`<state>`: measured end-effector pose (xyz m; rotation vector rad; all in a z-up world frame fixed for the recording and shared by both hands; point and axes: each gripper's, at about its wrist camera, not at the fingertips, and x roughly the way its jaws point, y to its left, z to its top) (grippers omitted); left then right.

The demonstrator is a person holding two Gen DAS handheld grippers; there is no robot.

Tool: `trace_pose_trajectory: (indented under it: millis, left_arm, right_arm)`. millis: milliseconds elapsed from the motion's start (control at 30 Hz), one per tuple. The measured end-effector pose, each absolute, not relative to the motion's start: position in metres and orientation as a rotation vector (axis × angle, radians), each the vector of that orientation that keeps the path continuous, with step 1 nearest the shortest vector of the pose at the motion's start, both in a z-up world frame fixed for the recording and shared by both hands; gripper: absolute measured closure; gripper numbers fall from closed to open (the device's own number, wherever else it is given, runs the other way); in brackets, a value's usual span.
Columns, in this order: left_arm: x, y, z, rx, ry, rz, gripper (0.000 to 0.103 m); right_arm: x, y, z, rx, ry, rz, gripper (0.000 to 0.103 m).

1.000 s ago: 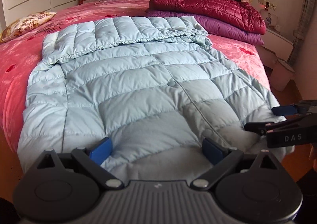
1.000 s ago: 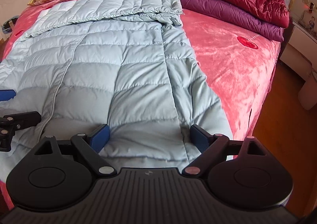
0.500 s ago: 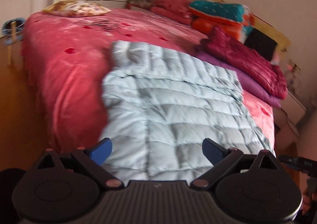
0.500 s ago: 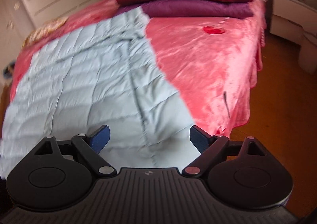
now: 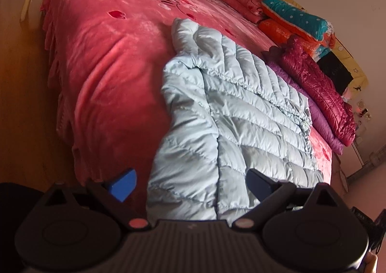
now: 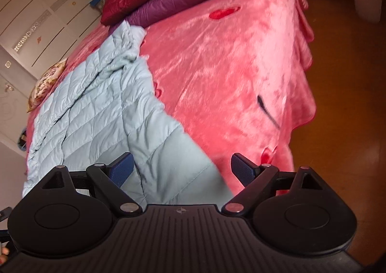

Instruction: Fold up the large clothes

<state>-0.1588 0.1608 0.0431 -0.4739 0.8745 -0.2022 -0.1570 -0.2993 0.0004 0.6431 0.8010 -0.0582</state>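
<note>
Looks like someone's home bedroom: a big bed (image 5: 115, 60) is wearing a pink plush cover, pillows (image 5: 292, 17) and folded quilts are piling up by the headboard, white wardrobes (image 6: 41, 7) are lining the wall, wood floor (image 6: 345, 84) is showing.

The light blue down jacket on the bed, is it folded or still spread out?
Mostly spread: the light blue down jacket lies flat on the bed, with only its far part doubled over.

Compared with a second ago, both cameras now sit tilted and swung outward. The left gripper (image 5: 190, 183) faces the left edge of the pale blue quilted down coat (image 5: 231, 113), the right gripper (image 6: 181, 168) its right edge, over the pink plush bedspread (image 6: 229, 60).
</note>
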Motion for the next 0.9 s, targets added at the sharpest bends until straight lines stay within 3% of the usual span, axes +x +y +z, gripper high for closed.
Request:
trace_pose_trajectory:
  millis: [467,767,900]
  left_arm:
    - [-0.149,0.152,0.021,-0.498,1.002,-0.333,0.008]
    - [-0.153,0.139,0.021,-0.468,1.031,-0.432,0.023]
    - [-0.153,0.137,0.021,-0.473,1.042,-0.473,0.026]
  right_arm:
    - [-0.155,-0.284,-0.004,0.701,0.871,0.075,0.0]
    - [-0.166,-0.29,0.005,0.779,0.825,0.178,0.0]
    - [-0.164,-0.288,0.003,0.769,0.854,0.169,0.0]
